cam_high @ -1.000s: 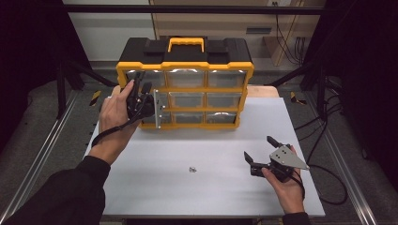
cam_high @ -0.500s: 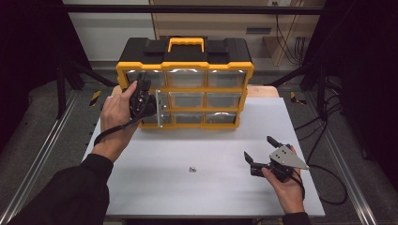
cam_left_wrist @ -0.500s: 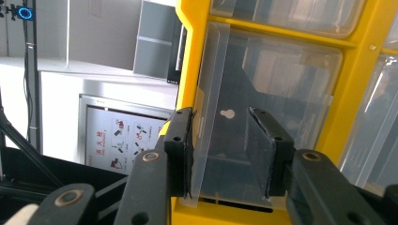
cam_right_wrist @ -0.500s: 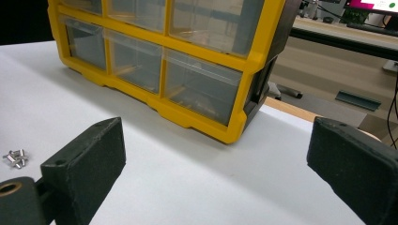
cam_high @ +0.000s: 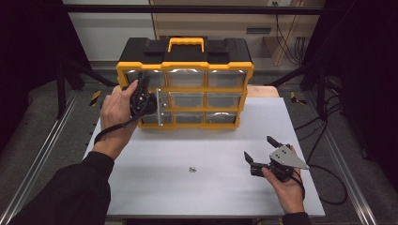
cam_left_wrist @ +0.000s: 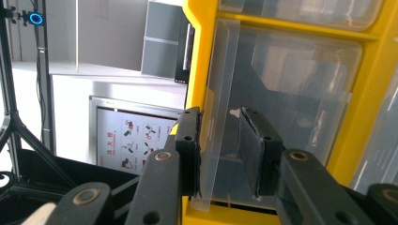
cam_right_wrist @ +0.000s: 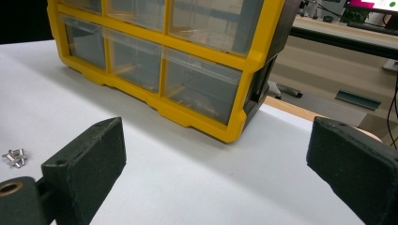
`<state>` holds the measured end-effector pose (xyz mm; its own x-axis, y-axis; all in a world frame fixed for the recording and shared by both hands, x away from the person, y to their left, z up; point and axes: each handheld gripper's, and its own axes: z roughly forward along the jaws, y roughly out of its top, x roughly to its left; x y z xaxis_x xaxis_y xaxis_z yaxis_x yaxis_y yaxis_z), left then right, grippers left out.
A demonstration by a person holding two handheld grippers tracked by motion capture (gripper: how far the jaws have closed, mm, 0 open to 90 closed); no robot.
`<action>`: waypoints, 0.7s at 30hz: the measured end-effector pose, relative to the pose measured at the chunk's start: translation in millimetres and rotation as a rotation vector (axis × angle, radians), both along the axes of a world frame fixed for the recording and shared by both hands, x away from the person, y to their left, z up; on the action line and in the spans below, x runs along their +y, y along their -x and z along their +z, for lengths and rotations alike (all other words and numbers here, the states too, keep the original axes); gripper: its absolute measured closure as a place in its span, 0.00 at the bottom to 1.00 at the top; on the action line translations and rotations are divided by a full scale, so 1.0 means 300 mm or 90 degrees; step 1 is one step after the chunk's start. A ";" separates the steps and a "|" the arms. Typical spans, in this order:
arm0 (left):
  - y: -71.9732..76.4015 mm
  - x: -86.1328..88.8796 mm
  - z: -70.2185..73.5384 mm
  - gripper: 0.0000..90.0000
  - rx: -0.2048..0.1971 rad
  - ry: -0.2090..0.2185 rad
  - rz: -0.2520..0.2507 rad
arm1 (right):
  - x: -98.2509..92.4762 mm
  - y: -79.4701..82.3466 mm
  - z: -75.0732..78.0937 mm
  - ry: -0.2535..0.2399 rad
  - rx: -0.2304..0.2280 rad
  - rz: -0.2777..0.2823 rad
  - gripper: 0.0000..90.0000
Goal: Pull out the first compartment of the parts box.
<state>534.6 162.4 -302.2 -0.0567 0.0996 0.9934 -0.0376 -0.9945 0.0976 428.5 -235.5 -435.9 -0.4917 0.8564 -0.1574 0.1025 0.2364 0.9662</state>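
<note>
– Left gripper view is showing what, right now?
– It is showing the clear drawer (cam_left_wrist: 220, 89) standing between the fingers (cam_left_wrist: 187, 140) of the left gripper (cam_left_wrist: 220, 115). They have just been closing on its front wall. One pad is touching the plastic and the other is sitting a little apart from it, so they are not pinching it yet.
– Where is that drawer sitting?
– It is sitting in the middle row at the 9 o'clock end of the yellow organiser (cam_high: 185, 66), and it looks to be jutting out a little (cam_high: 158, 108).
– Meaning what for the work?
– I would say the grip is nearly made. Once both pads are pressing, the drawer should be ready for pulling out.
– And the other hand?
– Its right gripper (cam_high: 259, 146) is hovering at 4 o'clock on the tabletop (cam_high: 211, 140) with the fingers spread wide and nothing between them.
– Anything else lying there?
– A few small screws (cam_high: 192, 169) are lying near 6 o'clock, well apart from the organiser, which is standing at 12 o'clock.
– And the room?
– Dark curtains are hanging at 3 and 9 o'clock, and cables (cam_high: 324, 136) are trailing over the floor at 3 o'clock. A poster (cam_left_wrist: 136, 140) is showing beyond the fingers.
</note>
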 end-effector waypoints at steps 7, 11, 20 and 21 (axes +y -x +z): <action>-0.004 -0.006 -0.011 0.79 0.000 -0.009 0.000 | 0.000 0.000 -0.001 0.001 0.004 0.000 0.06; -0.008 -0.008 -0.013 0.79 -0.001 -0.009 -0.002 | 0.000 0.000 -0.001 0.001 0.003 0.000 0.06; -0.014 -0.011 -0.017 0.80 -0.008 -0.012 0.004 | 0.000 -0.002 -0.002 0.003 0.004 0.001 0.06; -0.014 -0.011 -0.017 0.80 -0.008 -0.012 0.004 | 0.000 -0.002 -0.002 0.003 0.004 0.001 0.06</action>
<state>539.0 159.0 -307.2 -0.0690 0.0802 0.9944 -0.0332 -0.9964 0.0780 429.1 -235.4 -436.6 -0.4939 0.8549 -0.1586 0.1080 0.2413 0.9644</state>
